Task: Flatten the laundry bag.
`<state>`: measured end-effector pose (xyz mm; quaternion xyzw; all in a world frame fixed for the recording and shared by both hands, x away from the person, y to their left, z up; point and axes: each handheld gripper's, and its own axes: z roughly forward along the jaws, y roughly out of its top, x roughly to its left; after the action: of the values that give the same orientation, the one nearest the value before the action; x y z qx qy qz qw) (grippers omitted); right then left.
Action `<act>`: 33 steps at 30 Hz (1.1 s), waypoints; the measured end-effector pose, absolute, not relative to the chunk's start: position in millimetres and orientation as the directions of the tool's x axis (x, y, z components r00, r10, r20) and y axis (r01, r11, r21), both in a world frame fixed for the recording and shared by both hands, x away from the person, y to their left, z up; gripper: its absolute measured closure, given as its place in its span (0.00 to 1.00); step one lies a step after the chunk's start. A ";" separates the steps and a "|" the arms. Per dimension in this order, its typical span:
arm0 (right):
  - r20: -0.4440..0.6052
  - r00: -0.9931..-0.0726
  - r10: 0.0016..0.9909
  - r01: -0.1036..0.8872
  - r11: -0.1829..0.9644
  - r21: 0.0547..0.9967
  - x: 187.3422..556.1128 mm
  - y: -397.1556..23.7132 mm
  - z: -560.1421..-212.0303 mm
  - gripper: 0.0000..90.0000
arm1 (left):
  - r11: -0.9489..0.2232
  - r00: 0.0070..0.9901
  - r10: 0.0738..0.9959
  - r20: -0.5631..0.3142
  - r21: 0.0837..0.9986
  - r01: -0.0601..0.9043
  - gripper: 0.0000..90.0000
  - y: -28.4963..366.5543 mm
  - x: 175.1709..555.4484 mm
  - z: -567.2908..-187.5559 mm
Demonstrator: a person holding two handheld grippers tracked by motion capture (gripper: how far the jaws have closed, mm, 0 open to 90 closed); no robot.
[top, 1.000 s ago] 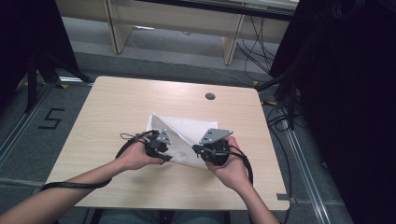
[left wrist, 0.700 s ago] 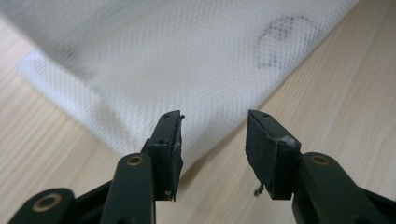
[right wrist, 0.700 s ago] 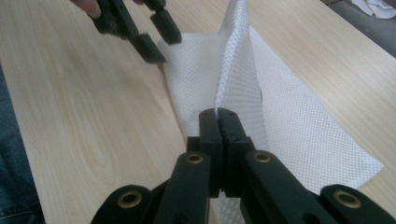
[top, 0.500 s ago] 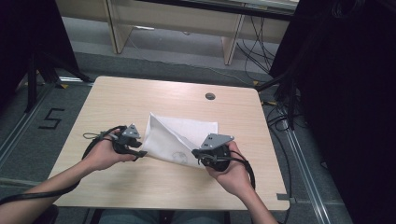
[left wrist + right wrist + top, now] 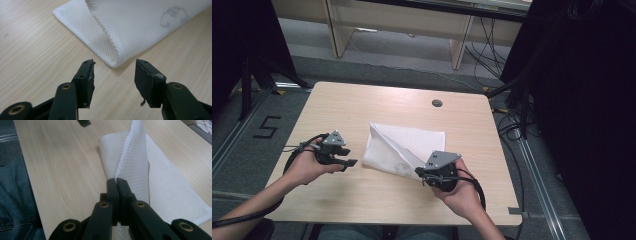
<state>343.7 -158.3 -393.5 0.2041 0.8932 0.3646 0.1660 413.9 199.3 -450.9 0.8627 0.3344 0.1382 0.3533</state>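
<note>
A white mesh cloth [image 5: 404, 145] lies folded on the wooden table [image 5: 362, 107]. My right gripper [image 5: 421, 173] holds its near right corner, and in the right gripper view the jaws [image 5: 116, 182] stand shut on a raised edge of the cloth [image 5: 165, 192]. To the left of the cloth my left gripper [image 5: 350, 162] hovers apart from it. In the left gripper view its jaws [image 5: 114, 72] have just been opening and are open with nothing between them. The cloth's folded corner [image 5: 135, 27] lies just beyond the tips, with a faint round mark on it.
A round cable hole [image 5: 437, 103] sits near the table's far edge. On the floor at the left is a marked "5" [image 5: 266, 128]; cables [image 5: 512, 127] run along the right side. The person's jeans [image 5: 15, 200] are at the near table edge.
The left gripper has let go of the cloth, moved left away from it and opened its jaws. The cloth's left side now lies flat. The right gripper has stayed put.
</note>
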 end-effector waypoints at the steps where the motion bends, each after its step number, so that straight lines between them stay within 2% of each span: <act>1: -0.137 -0.867 0.479 0.251 0.657 0.711 341.9 -158.1 -393.0 1.00 | -0.510 0.731 0.683 -0.010 0.709 0.487 0.55 200.8 414.4 -450.1; 6: -0.166 -0.878 0.449 0.211 0.674 0.708 335.6 -155.9 -395.6 1.00 | -0.505 0.717 0.698 -0.001 0.709 0.492 0.55 208.7 417.7 -446.3; 7: -0.147 -0.887 0.438 0.218 0.678 0.702 334.4 -155.4 -396.1 1.00 | -0.500 0.713 0.701 -0.006 0.709 0.497 0.54 210.4 418.1 -447.0; 8: -0.123 -0.872 0.475 0.259 0.658 0.707 328.8 -153.6 -397.8 1.00 | -0.503 0.714 0.700 -0.005 0.706 0.498 0.54 211.7 418.3 -446.7; 9: -0.149 -0.891 0.429 0.213 0.684 0.698 331.2 -154.1 -397.5 1.00 | -0.498 0.710 0.704 -0.008 0.708 0.501 0.54 213.3 418.7 -447.5; 11: -0.151 -0.895 0.419 0.203 0.686 0.699 328.5 -152.1 -399.2 1.00 | -0.493 0.702 0.712 -0.006 0.707 0.507 0.54 217.1 419.2 -448.4; 12: -0.180 -0.901 0.395 0.163 0.693 0.702 328.6 -151.0 -400.1 1.00 | -0.489 0.697 0.717 -0.007 0.708 0.510 0.54 218.0 419.1 -448.6; 13: -0.154 -0.898 0.412 0.196 0.687 0.699 325.7 -150.1 -400.9 1.00 | -0.493 0.698 0.716 -0.002 0.707 0.508 0.54 219.6 419.3 -448.9; 16: -0.134 -0.901 0.414 0.213 0.690 0.692 319.8 -148.2 -401.9 1.00 | -0.482 0.691 0.723 -0.013 0.707 0.518 0.54 222.9 419.6 -449.7; 18: -0.147 -0.911 0.386 0.186 0.701 0.688 318.7 -147.6 -402.7 1.00 | -0.484 0.689 0.724 -0.006 0.707 0.515 0.54 225.1 420.2 -448.7; 19: -0.125 -0.906 0.405 0.214 0.692 0.689 314.8 -147.0 -403.4 1.00 | -0.482 0.685 0.728 -0.004 0.707 0.517 0.54 225.5 420.1 -448.1; 20: -0.175 -0.914 0.365 0.153 0.711 0.687 317.2 -147.2 -403.2 1.00 | -0.479 0.686 0.728 -0.009 0.709 0.518 0.54 226.4 420.8 -448.0; 21: -0.136 -0.916 0.378 0.186 0.701 0.689 314.1 -146.6 -404.4 1.00 | -0.478 0.683 0.730 -0.006 0.710 0.517 0.54 226.8 421.0 -447.4; 23: -0.122 -0.915 0.385 0.203 0.699 0.686 310.2 -146.0 -406.1 1.00 | -0.477 0.682 0.731 -0.007 0.710 0.519 0.54 227.9 422.1 -446.7; 33: -0.094 -0.931 0.354 0.204 0.715 0.669 298.2 -145.0 -416.2 1.00 | -0.471 0.673 0.739 -0.012 0.706 0.529 0.54 232.6 426.9 -446.5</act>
<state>298.2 -145.0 -416.2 0.1517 0.9196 0.3458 0.1083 426.9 232.6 -446.5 0.8443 0.3756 0.1496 0.3516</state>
